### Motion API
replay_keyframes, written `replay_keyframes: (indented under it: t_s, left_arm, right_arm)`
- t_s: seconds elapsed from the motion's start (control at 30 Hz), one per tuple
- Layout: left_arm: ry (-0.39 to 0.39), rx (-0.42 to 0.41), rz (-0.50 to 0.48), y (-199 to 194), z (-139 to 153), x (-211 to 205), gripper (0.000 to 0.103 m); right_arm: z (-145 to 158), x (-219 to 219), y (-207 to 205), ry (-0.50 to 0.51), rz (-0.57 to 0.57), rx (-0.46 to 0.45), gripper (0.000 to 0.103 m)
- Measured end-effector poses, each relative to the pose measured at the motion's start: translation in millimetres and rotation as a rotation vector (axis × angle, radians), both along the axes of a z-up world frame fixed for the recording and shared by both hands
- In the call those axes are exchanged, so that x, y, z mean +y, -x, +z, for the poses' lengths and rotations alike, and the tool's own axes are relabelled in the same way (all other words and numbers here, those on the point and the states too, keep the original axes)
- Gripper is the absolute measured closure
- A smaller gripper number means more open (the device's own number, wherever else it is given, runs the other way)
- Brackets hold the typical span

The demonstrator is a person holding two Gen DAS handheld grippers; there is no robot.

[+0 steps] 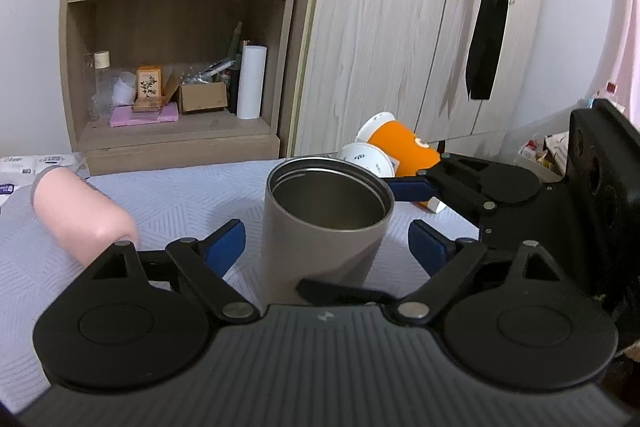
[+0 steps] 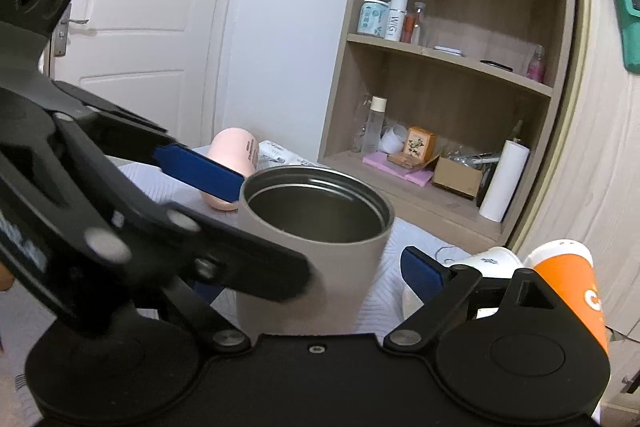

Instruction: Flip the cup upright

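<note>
Since the grey steel tumbler (image 1: 324,227) already stands mouth-up on the quilted white surface (image 1: 180,203) (bed or covered worktop, I cannot tell which), the flip of this cup looks finished and the step in hand is the release. The left tongs (image 1: 326,241) flank the tumbler with both blue pads (image 1: 226,241) spread clear of its wall, a gap showing on either side, so they hold nothing. The right tongs (image 2: 320,223) also sit wide apart around the same tumbler in the right wrist view, gripping nothing that I can see; their near pad (image 2: 422,269) stands off the wall, while the other side is masked by the left gripper's blurred linkage crossing in front.

Other cups remain on their sides: a pink tumbler (image 1: 80,215) lies to the left of the grey one, and an orange paper cup (image 1: 404,147) with a white patterned paper cup (image 1: 368,157) lie behind it to the right, close to the right tongs' far finger.

The next move, as I judge it, calls for both tongs to back straight away without brushing the tall, narrow tumbler (the soft surface may let it rock), then for one of them to line up across the body of a lying cup.
</note>
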State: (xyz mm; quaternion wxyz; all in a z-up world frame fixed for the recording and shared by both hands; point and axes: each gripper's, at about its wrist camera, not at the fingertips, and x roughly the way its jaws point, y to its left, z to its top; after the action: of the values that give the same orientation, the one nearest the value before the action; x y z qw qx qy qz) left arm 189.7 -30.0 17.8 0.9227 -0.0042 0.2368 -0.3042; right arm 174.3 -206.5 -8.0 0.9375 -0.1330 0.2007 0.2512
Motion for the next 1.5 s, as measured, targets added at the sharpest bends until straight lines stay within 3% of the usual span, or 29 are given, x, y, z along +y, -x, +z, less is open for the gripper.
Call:
replay_keyframes:
  t_s: [0.3, 0.63, 0.73, 1.07, 1.5]
  left_arm:
    - [0.029, -0.06, 0.115, 32.8, 9.4, 25.3, 0.014]
    - [-0.022, -0.17, 0.228, 94.4, 28.9, 30.6, 0.014]
    - [-0.028, -0.163, 0.301, 108.7, 37.2, 33.9, 0.014]
    - [-0.013, -0.187, 0.346, 150.4, 54.9, 49.3, 0.011]
    - [-0.037, -0.132, 0.405, 165.7, 40.2, 55.3, 0.011]
  right_arm:
    - [8.1, -13.3, 38.8, -0.038, -0.053, 0.025, 0.01]
    - [33.3, -12.2, 92.2, -0.1, -0.089, -0.038, 0.01]
    - [40.1, -11.5, 108.3, -0.084, -0.119, -0.077, 0.01]
    - [55.4, -12.9, 145.8, -0.11, -0.226, -0.102, 0.01]
    - [56.0, -20.3, 163.3, -0.152, -0.379, -0.025, 0.01]
